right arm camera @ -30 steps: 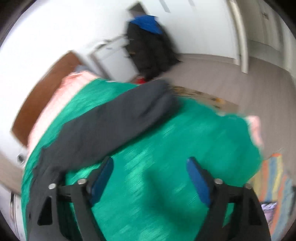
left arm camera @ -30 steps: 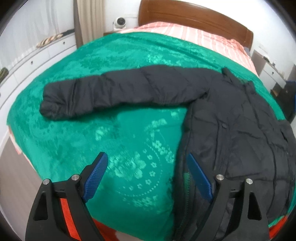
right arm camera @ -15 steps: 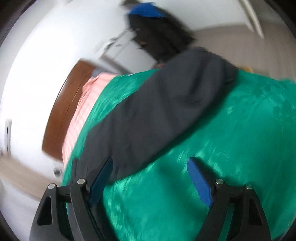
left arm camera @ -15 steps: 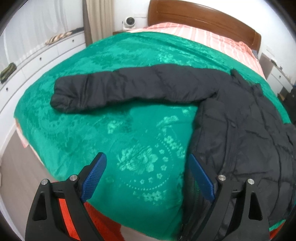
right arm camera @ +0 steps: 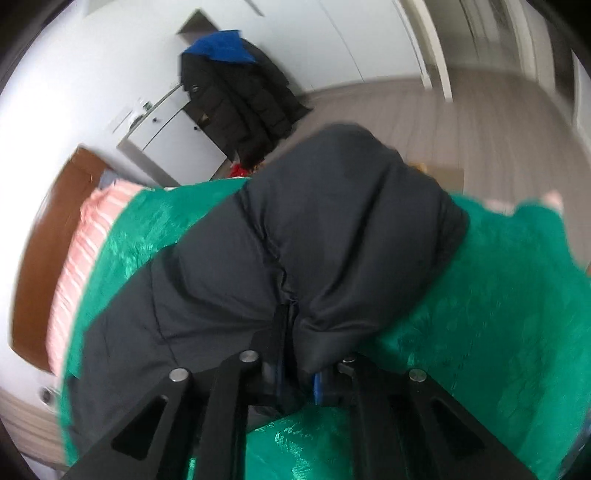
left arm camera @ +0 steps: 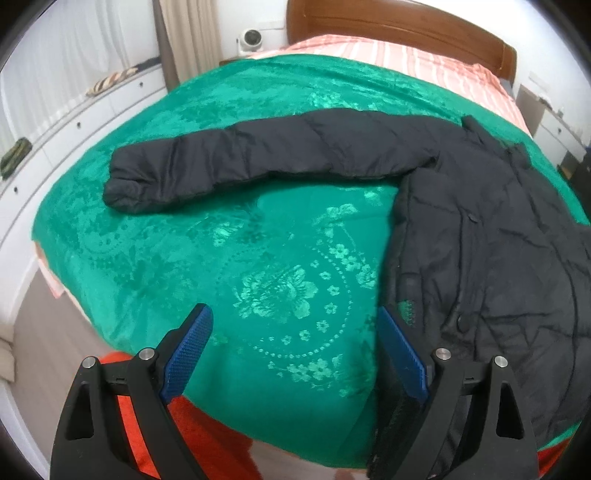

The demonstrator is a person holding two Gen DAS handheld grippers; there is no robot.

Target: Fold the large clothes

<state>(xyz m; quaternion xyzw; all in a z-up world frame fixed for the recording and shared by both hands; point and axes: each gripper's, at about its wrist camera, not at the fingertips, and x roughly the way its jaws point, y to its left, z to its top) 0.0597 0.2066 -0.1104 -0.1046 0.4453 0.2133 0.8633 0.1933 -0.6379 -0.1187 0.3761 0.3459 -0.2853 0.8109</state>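
Note:
A black puffer jacket (left arm camera: 491,236) lies flat on a green blanket (left arm camera: 258,266), its left sleeve (left arm camera: 236,162) stretched out to the left. My left gripper (left arm camera: 295,343) is open above the blanket near the bed's front edge, its right finger by the jacket's hem. In the right wrist view my right gripper (right arm camera: 295,373) is shut on the jacket's other sleeve (right arm camera: 332,236), pinching the padded fabric near the cuff, which bulges over the fingers.
A wooden headboard (left arm camera: 399,26) and pink striped sheet (left arm camera: 388,59) are at the far end. White drawers (left arm camera: 66,122) run along the left. A dark coat with a blue hood (right arm camera: 236,92) hangs by a white cabinet. Grey floor (right arm camera: 480,122) lies beyond the bed.
My right gripper moved up to the sleeve and closed on it. My left gripper drifted slightly left and stayed open.

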